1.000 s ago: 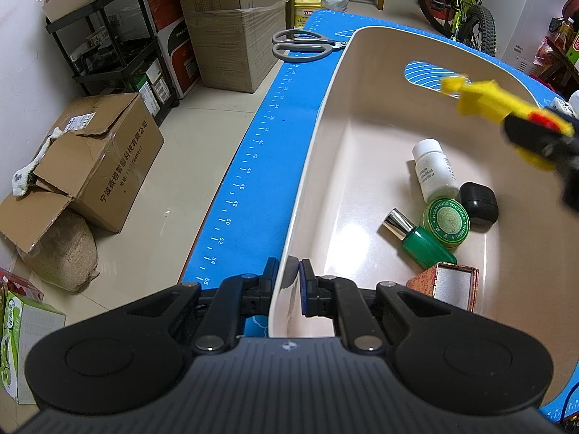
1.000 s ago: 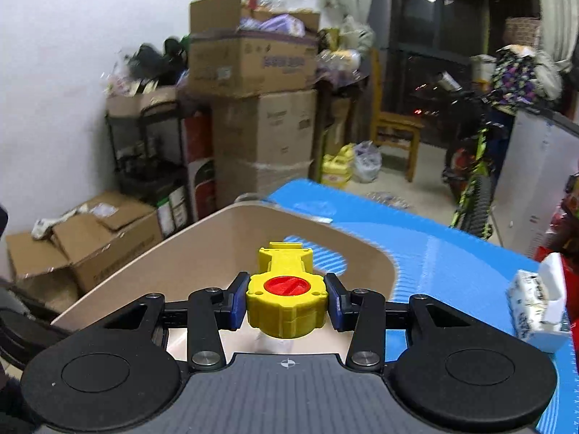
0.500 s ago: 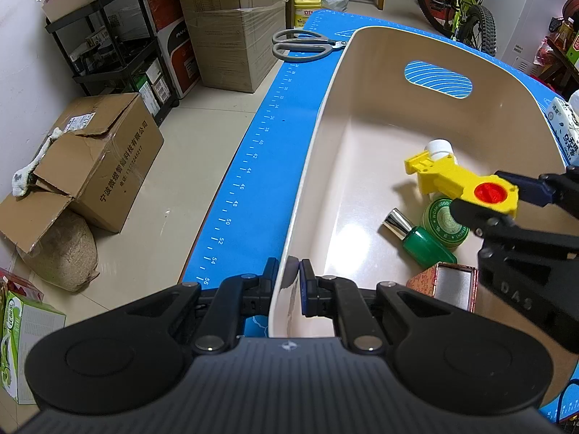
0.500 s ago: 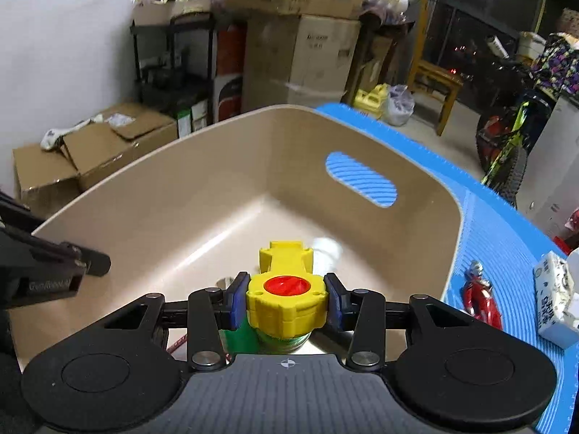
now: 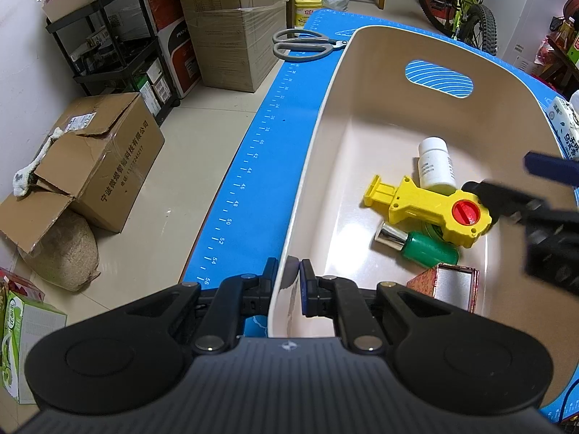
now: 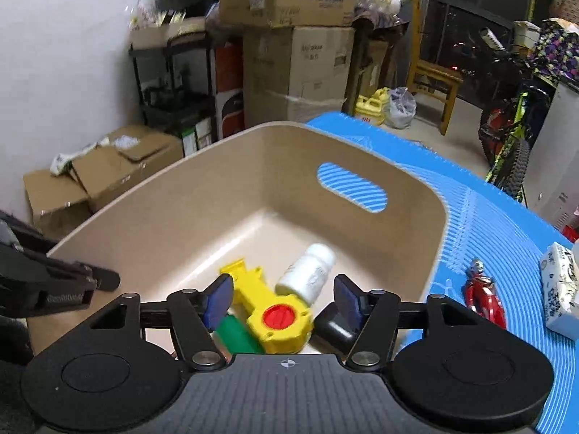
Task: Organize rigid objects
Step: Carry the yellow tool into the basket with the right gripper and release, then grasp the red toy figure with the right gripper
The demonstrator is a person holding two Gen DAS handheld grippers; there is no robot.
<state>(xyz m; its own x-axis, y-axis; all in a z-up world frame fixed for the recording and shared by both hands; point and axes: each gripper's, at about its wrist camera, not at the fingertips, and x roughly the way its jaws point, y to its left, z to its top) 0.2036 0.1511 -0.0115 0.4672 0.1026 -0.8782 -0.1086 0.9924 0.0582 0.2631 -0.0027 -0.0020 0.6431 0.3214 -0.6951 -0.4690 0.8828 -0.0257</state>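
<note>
While the left gripper [image 5: 289, 282] pinches the bin's [image 5: 315, 166] near rim, the right gripper [image 6: 282, 298] has just been opening, fingers spread; the yellow toy [image 6: 269, 311] lies loose between them atop the green bottle [image 5: 427, 249]. Drop-off looks done; next, lift out toward the red figure [image 6: 483, 294] on the surface.

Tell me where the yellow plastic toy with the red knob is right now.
The yellow plastic toy with the red knob lies inside the beige plastic bin, resting on the green bottle beside the white pill bottle, right of centre in the left wrist view.
</note>
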